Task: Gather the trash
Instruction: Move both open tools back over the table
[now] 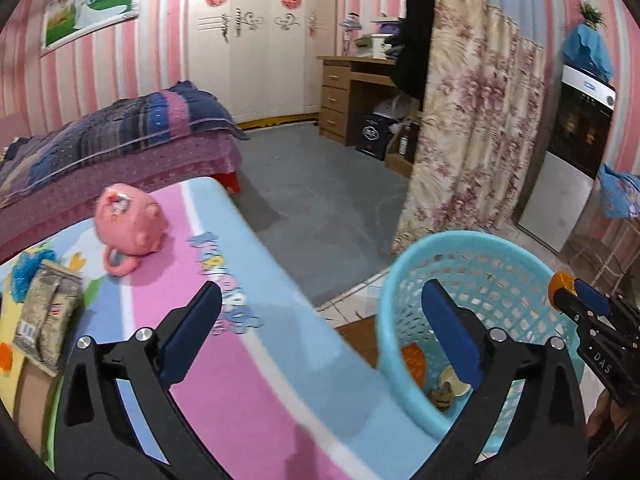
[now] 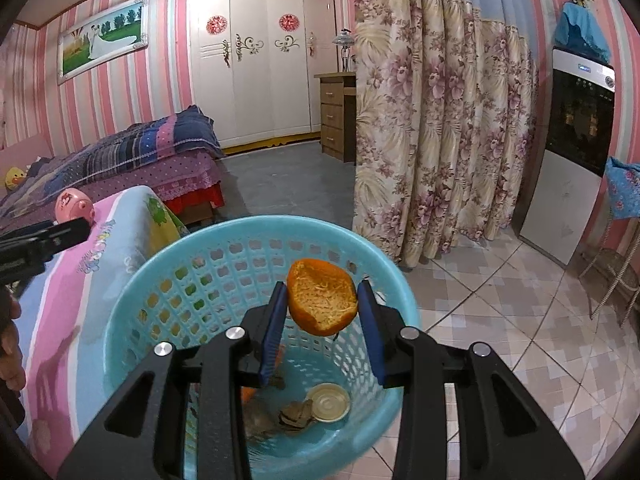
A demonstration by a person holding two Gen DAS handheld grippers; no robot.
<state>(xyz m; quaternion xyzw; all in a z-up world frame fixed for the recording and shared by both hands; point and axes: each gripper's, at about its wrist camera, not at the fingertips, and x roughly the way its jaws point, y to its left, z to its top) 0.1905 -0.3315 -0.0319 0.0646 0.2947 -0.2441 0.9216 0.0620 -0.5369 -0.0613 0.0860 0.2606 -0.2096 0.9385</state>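
Right gripper [image 2: 322, 301] over round light-blue plastic lattice wastebasket [image 2: 132, 300]. Blue pads flank orange peel piece [image 2: 322, 303], pith side up. Left pad touching peel. Right pad: cannot tell, maybe slight gap. Peel above basket opening.

Basket bottom: round pale lid [image 2: 329, 402], crumpled brownish scrap [image 2: 295, 416], more orange bits.

Left gripper [image 1: 320, 326] spread wide, nothing between fingers (view blurred), straddling edge of pink-and-blue cartoon-print table cover [image 1: 248, 364] and basket rim.

On table: pink plastic piggy bank [image 1: 129, 225], grey foil snack packet [image 1: 45, 316].

Left tool [image 1: 320, 320] wide open, right tool [image 2: 324, 304] half-open
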